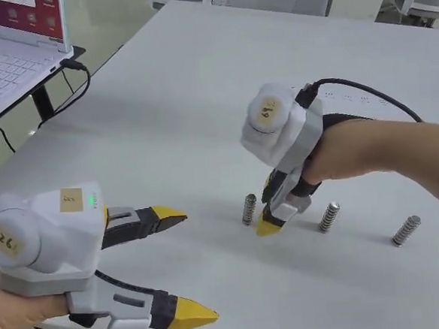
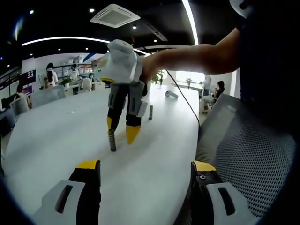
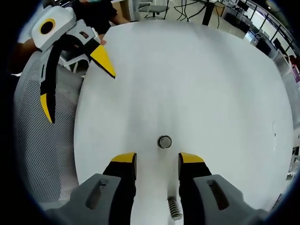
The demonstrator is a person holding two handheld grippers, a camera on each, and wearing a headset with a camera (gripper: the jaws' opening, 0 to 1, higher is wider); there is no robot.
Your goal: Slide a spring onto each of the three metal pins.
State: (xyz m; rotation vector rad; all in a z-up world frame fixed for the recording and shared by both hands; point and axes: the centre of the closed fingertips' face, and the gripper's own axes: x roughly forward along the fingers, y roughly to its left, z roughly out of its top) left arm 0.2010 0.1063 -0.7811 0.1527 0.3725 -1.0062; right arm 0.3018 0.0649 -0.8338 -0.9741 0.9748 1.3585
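Observation:
Three short metal springs stand on the white table (image 1: 200, 98): one (image 1: 249, 209) upright, one (image 1: 329, 217) leaning, one (image 1: 406, 230) leaning further right. I cannot tell whether pins are inside them. My right gripper (image 1: 268, 210) points down just right of the upright spring, open, tips close to the table. In the right gripper view its jaws (image 3: 157, 159) hold nothing; a spring (image 3: 164, 141) shows end-on just beyond them and another spring (image 3: 174, 207) lies below between the fingers. My left gripper (image 1: 183, 263) hovers open at the near left, empty (image 2: 145, 165).
An open laptop (image 1: 7, 44) sits on a stand at the far left, with a cable (image 1: 77, 73) hanging from it. A mesh chair (image 2: 243, 154) stands at the table's near edge. A black cable (image 1: 365, 94) trails from the right gripper.

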